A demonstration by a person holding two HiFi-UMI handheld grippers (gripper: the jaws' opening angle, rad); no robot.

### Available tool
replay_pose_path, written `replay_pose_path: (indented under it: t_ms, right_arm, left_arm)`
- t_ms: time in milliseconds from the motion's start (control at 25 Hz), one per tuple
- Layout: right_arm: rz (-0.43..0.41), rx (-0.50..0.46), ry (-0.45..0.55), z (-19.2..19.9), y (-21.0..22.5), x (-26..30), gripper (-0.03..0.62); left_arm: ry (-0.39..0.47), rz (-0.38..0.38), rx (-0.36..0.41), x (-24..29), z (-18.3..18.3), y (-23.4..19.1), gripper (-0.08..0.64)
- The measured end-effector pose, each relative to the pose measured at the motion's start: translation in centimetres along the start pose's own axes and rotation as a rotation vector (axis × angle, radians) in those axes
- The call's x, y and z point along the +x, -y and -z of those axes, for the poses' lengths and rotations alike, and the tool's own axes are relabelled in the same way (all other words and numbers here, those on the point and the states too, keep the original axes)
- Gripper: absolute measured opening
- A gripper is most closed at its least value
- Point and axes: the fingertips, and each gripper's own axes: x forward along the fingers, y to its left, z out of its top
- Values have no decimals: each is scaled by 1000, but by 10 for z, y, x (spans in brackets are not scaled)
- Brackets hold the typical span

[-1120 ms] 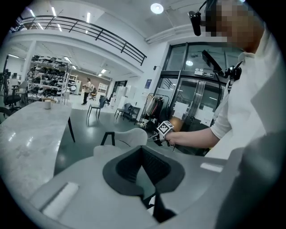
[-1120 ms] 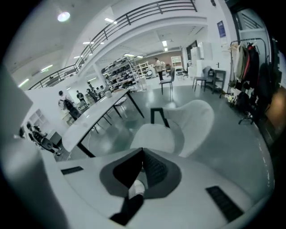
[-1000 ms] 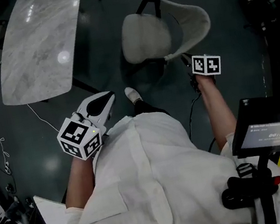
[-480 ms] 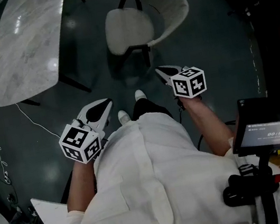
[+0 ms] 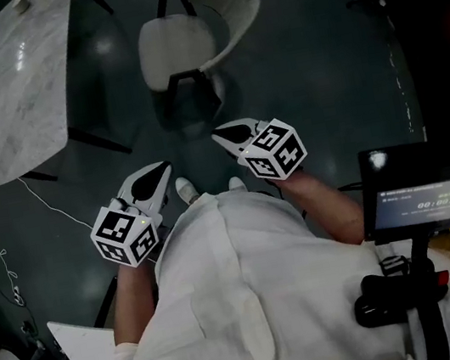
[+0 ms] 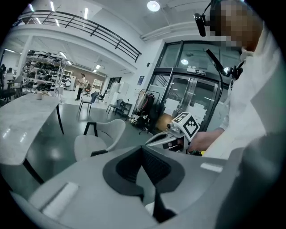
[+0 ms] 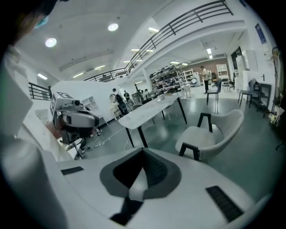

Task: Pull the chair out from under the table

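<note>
Currently empty, jaws fully together on left gripper (image 5: pixel 157 173) and right gripper (image 5: pixel 222 135) alike. Chair (image 5: pixel 183 42) well ahead of both jaw pairs, untouched, clear of table (image 5: pixel 17 99); table ahead-left of left jaws.

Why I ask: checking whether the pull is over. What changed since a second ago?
The right gripper drew back from the backrest edge of the chair toward the person, who backed away. Its jaws stayed shut, holding nothing. The chair stayed beside the table, clear of it.
</note>
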Motion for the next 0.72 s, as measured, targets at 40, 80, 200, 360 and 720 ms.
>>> replay_pose_path:
  t_ms: [40, 80, 200, 360, 720]
  right_arm:
    - [-12, -12, 0, 3, -1, -7, 6]
    - [-22, -22, 0, 7, -2, -13, 6]
    - [-40, -38, -4, 21, 0, -31, 6]
    - [-69, -39, 3, 37, 5, -50, 6]
    - [-91, -41, -13, 64, 9, -69, 6]
  left_arm:
    - [1, 1, 3, 7, -1, 9, 8]
    - [1, 0, 6, 14, -1, 18, 8]
    - [-1, 2, -8, 27, 3, 47, 8]
    - [-32, -13, -24, 41, 21, 70, 8]
    - [-40, -15, -47, 62, 35, 100, 8]
